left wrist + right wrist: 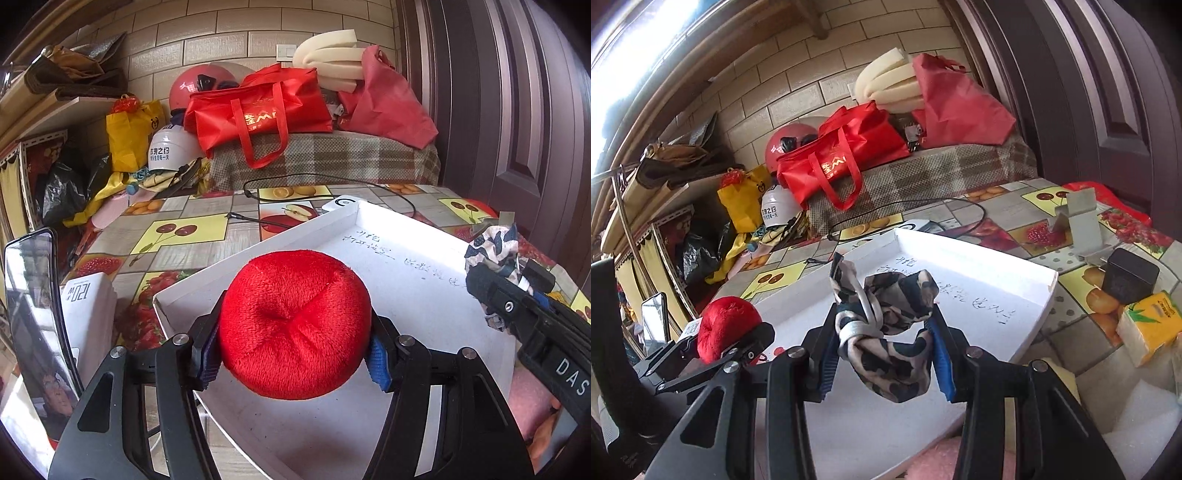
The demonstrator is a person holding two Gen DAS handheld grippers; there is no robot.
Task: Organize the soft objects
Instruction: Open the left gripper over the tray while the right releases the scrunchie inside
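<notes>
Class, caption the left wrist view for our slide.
Left hand-held gripper holds a red plush ball above a shallow white cardboard tray.

Black angular linkage arms on the left tool [295, 354] and right tool [882, 354], silver round screws, ribbed blue pads [378, 365], white "DAS" lettering.

A red tote bag [258, 107] and foam strips [328, 55] sit behind the fruit-print tablecloth [177, 236].

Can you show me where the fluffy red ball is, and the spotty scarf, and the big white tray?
fluffy red ball [295, 325], left wrist view, on its dimpled middle.
spotty scarf [886, 328], right wrist view, on the knotted bunch between the tongs.
big white tray [997, 291], right wrist view, on its bare floor by the handwriting.
</notes>
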